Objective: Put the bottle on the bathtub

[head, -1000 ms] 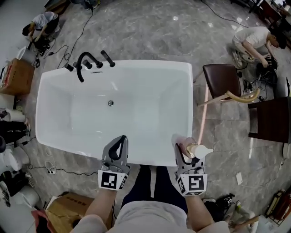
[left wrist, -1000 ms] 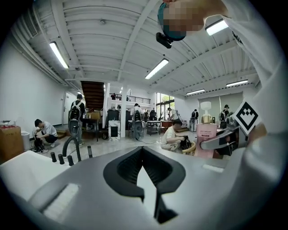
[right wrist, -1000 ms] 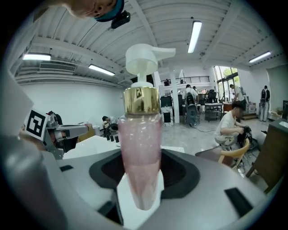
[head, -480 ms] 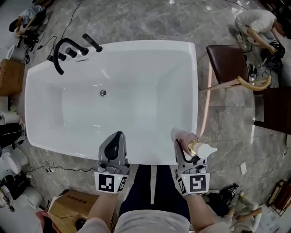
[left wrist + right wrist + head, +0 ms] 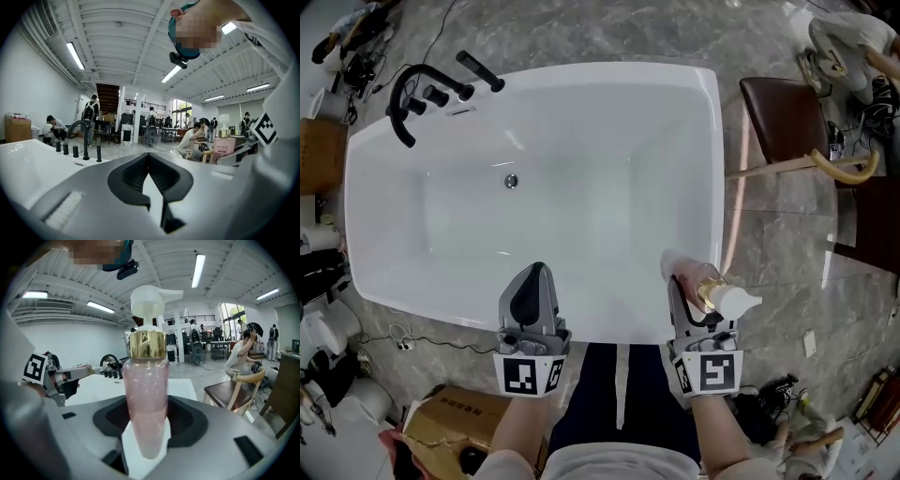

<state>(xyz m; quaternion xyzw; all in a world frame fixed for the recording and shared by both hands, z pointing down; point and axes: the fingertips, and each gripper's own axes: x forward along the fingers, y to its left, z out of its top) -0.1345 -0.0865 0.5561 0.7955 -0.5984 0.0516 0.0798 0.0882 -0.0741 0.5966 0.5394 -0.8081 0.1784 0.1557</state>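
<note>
A pink bottle [image 5: 692, 273] with a gold collar and white pump stands upright between the jaws of my right gripper [image 5: 682, 277], which is shut on its lower body. The right gripper view shows the bottle [image 5: 146, 399] close up, over the white bathtub [image 5: 183, 387]. It hangs above the near right corner of the bathtub [image 5: 609, 326] rim. My left gripper [image 5: 536, 274] hovers over the near rim further left, shut with nothing in it. In the left gripper view its tips [image 5: 148, 157] meet, and the bottle [image 5: 224, 146] shows at the right.
A black faucet set [image 5: 405, 101] stands on the tub's far left corner. A brown chair [image 5: 783, 117] is to the tub's right. Cardboard boxes [image 5: 455, 422] and clutter lie on the floor at the left, with cables [image 5: 403, 342]. A person crouches at the top right [image 5: 848, 42].
Both grippers have come down toward the tub's near rim, the bottle still held in the right one. The tub looks closer and fills more of the head view.
</note>
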